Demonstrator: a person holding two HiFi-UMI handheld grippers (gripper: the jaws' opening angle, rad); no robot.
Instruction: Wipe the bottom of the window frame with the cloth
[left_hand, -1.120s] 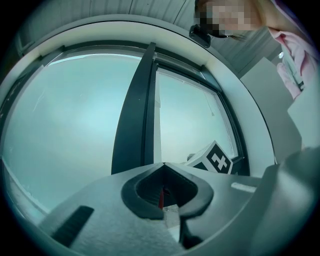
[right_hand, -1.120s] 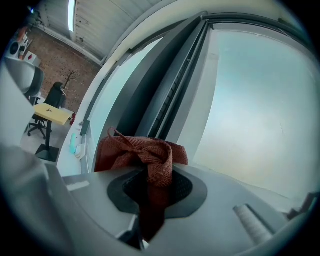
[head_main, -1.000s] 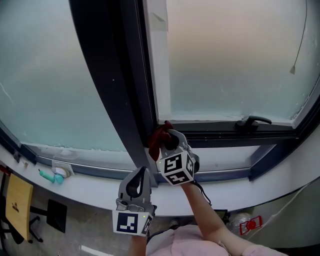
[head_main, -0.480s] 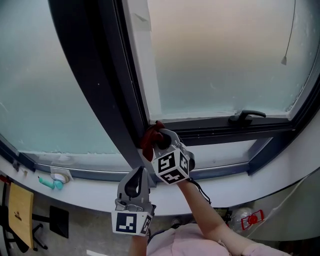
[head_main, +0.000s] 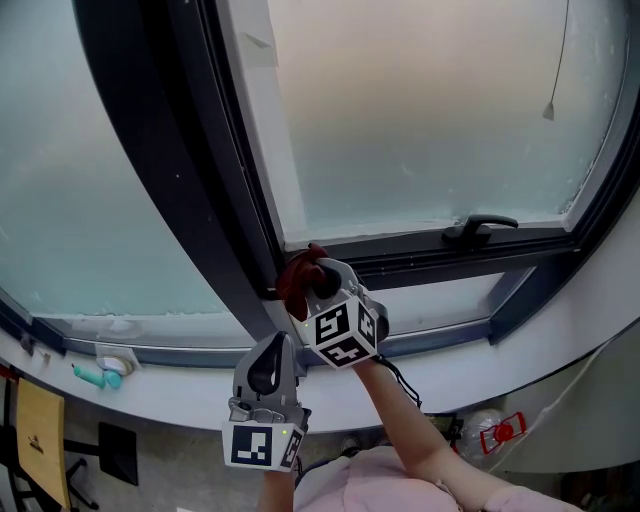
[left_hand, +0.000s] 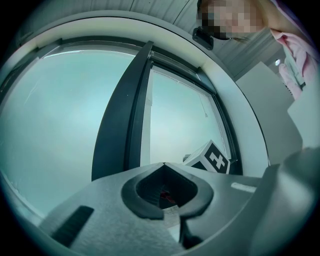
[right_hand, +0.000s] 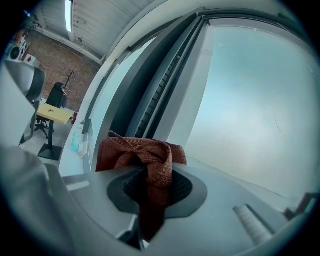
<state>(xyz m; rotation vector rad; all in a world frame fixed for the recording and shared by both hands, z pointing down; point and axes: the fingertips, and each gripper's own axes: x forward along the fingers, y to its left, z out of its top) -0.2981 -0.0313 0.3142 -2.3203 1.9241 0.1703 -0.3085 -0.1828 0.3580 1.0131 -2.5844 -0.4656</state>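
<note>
— What sits nearest?
— The left gripper (head_main: 270, 372), low at six o'clock in the head view. Its jaws are pressed together with nothing between them.
— And the other one?
— The right gripper (head_main: 318, 277) is at one o'clock from it, clamped on the cloth (head_main: 296, 280).
— How does the cloth look?
— It is rust-red with a coarse weave. It is bunched and twisted into a knotted lump above the jaws, and one tail hangs down between them.
— Where is it?
— At the left end of the window frame's bottom rail (head_main: 420, 262), at the foot of the dark upright (head_main: 170, 170). I can't tell whether it touches the rail.
— And farther off?
— A black handle (head_main: 480, 228) lies on the rail at two o'clock from the cloth. Frosted glass (head_main: 420, 110) rises beyond at twelve.
</note>
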